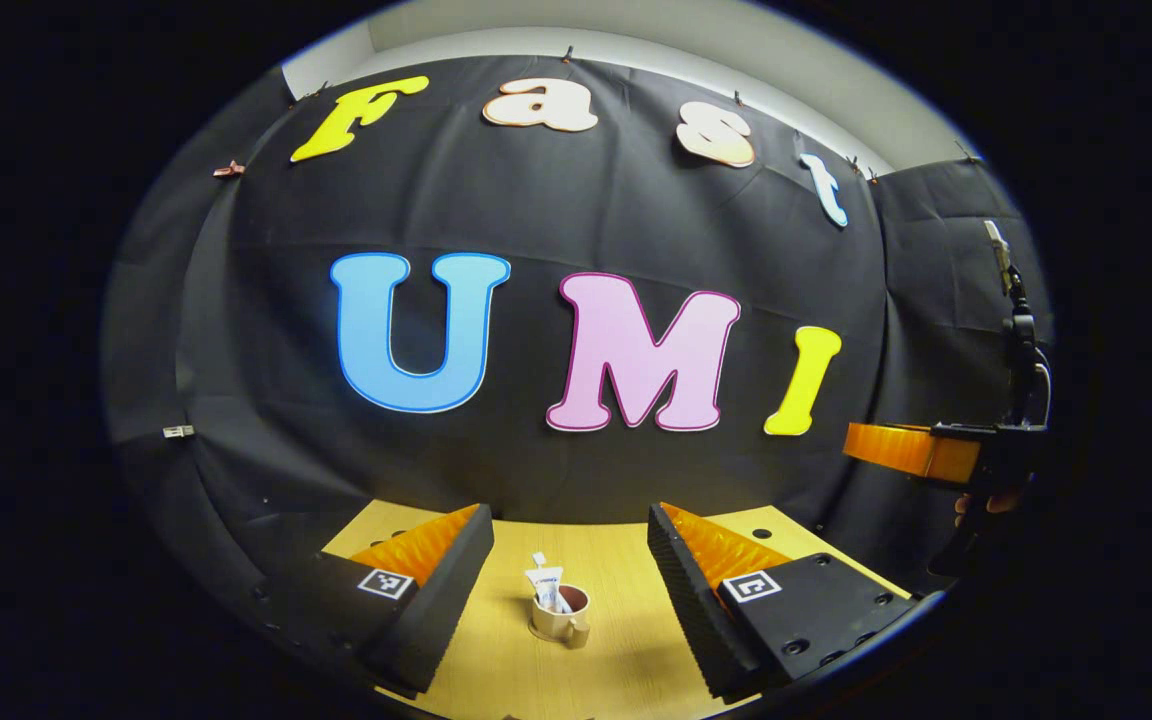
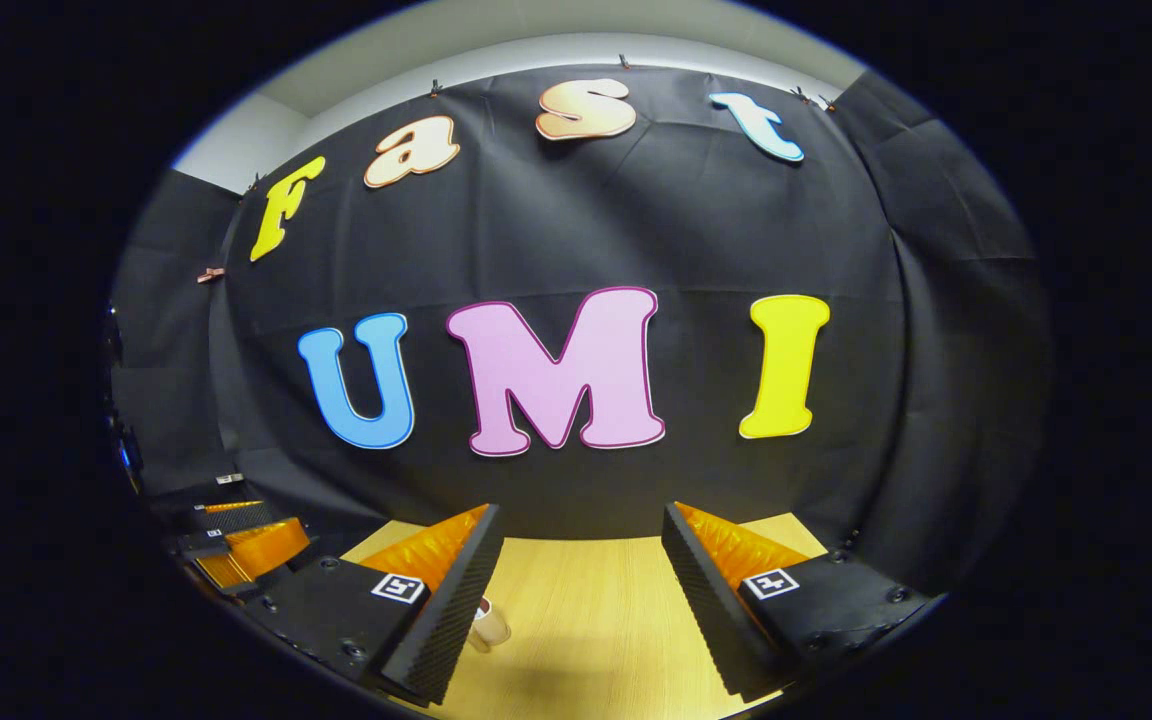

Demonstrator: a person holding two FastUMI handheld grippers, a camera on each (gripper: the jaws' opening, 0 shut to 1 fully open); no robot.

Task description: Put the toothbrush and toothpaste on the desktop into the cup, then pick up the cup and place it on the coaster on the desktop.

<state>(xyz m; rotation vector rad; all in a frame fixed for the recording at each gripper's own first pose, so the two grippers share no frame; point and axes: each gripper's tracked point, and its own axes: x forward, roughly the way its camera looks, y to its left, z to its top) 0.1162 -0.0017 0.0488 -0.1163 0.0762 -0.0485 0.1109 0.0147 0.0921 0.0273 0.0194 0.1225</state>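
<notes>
While my left gripper [image 1: 570,580] hangs above the wooden desktop [image 1: 626,660], its two fingers stand wide apart with nothing between them but air, and the cup [image 1: 561,613] sits on the desk straight ahead, framed in that gap and a little nearer my left finger than my right. It touches neither finger. Out of the cup pokes the toothpaste [image 1: 544,582], upright and leaning slightly; I cannot make out the toothbrush beside it, and I cannot tell whether a coaster lies under the cup, since its base is too small to read.

My right gripper [image 2: 581,575] is spread just as wide, clamped on nothing. In the right gripper view the cup [image 2: 489,627] is mostly hidden behind my left-hand finger, with a pale sliver of its side peeking out at the finger's inner edge, so it lies off to the left of that gap rather than inside it.

Farther off, at the right edge of the left gripper view, my right gripper [image 1: 911,450] shows side-on with a hand [image 1: 981,505] partly visible beneath it, cut off by the rim. Beyond the desk's far edge hangs the black cloth wall [image 1: 586,230].
</notes>
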